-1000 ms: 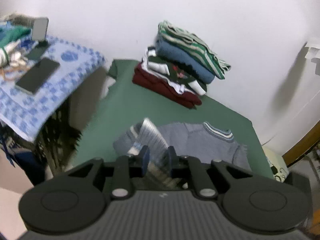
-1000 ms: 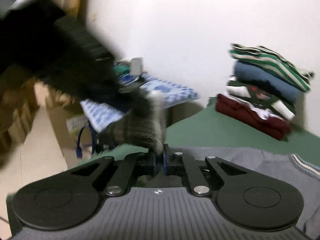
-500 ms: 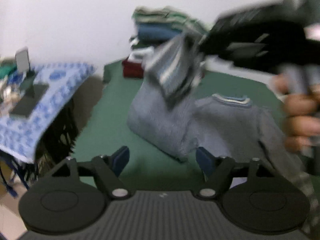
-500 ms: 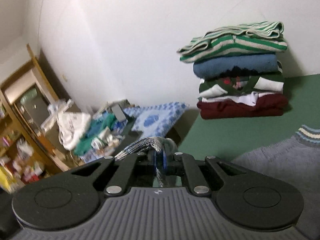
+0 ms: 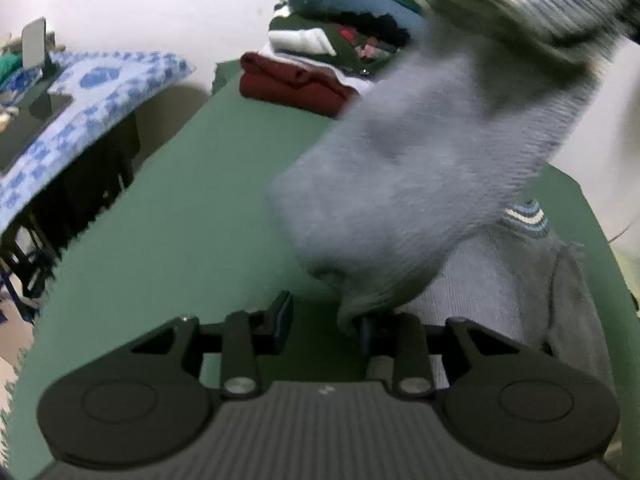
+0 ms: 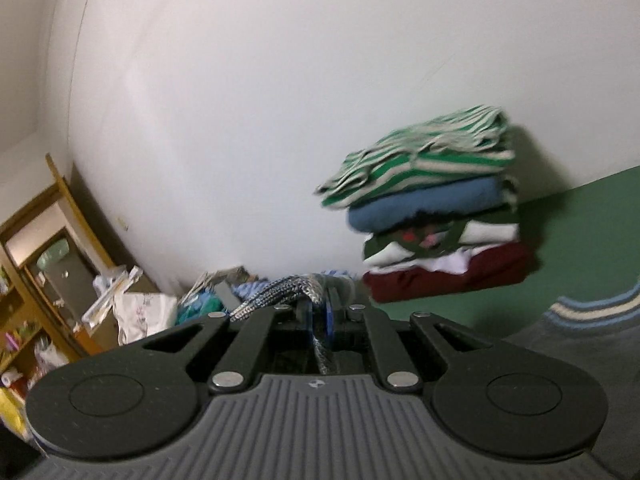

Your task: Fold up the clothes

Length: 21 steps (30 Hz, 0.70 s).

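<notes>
A grey knit sweater (image 5: 472, 280) with a striped collar (image 5: 526, 218) lies on the green table (image 5: 192, 208). One sleeve (image 5: 420, 168) is lifted up and hangs blurred over the sweater. My right gripper (image 6: 318, 314) is shut on the sleeve's ribbed cuff (image 6: 280, 294), held high above the table. My left gripper (image 5: 324, 318) is open and low over the table; the lifted fold's lower edge hangs in front of its right finger (image 5: 366, 330). The sweater's collar also shows in the right wrist view (image 6: 592, 310).
A stack of folded clothes (image 5: 340, 40) stands at the table's far end by the white wall; it also shows in the right wrist view (image 6: 436, 208). A side table with a blue patterned cloth (image 5: 88, 92) and a phone is at the left. Wooden shelves (image 6: 36, 248) stand further left.
My left gripper let go of the cuff and opened, then moved in close under the fold. My right gripper carried the cuff up and across over the sweater.
</notes>
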### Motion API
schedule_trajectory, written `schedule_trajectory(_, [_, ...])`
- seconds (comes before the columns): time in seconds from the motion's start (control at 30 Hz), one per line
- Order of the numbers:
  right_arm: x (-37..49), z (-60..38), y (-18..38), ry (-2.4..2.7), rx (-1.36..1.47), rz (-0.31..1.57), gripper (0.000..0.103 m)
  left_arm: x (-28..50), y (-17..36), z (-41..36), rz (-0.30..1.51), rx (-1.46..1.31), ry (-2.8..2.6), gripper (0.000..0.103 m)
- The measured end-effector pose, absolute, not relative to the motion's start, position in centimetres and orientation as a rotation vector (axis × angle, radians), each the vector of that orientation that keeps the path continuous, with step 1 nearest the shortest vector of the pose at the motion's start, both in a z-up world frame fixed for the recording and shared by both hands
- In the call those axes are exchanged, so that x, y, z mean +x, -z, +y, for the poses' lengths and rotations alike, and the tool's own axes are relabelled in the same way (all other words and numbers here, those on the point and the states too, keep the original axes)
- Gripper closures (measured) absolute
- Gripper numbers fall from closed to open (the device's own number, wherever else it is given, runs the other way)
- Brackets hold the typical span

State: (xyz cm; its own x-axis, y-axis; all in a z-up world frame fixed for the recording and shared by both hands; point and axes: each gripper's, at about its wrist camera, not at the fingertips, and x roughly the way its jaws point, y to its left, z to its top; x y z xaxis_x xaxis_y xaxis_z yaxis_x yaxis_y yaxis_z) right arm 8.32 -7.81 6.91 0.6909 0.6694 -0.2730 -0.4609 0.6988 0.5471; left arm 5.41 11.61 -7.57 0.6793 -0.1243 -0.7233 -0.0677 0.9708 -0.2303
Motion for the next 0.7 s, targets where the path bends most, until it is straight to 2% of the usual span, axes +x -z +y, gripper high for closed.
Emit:
schedule_trajectory(0.1, [9.0, -11.0, -7.0, -0.631, 0.510, 0.465, 0.097, 5.8, 7.2, 10.1, 0.808, -0.202, 0.015, 0.069])
schedule_trajectory(0.17, [9.2, -13.2, -6.9, -0.615, 0.553, 0.452, 0.097, 6.1, 7.1, 9.1, 0.797, -0.176, 0.006, 0.059])
schedule_trajectory(0.3, [9.2, -17.7, -6.5, -0.591, 0.621, 0.434, 0.096, 6.3, 7.0, 7.2, 0.785, -0.151, -0.008, 0.057])
schedule_trajectory(0.37, [9.1, -19.5, -6.2, -0.586, 0.643, 0.430, 0.097, 6.3, 7.1, 6.4, 0.782, -0.146, -0.020, 0.046])
schedule_trajectory(0.43, [8.8, -21.2, -6.1, -0.579, 0.661, 0.418, 0.096, 6.2, 7.2, 5.5, 0.778, -0.139, -0.031, 0.042])
schedule_trajectory(0.7, [7.7, -27.9, -4.2, -0.462, 0.712, 0.400, 0.096, 5.8, 7.8, 1.1, 0.772, -0.030, 0.012, 0.036])
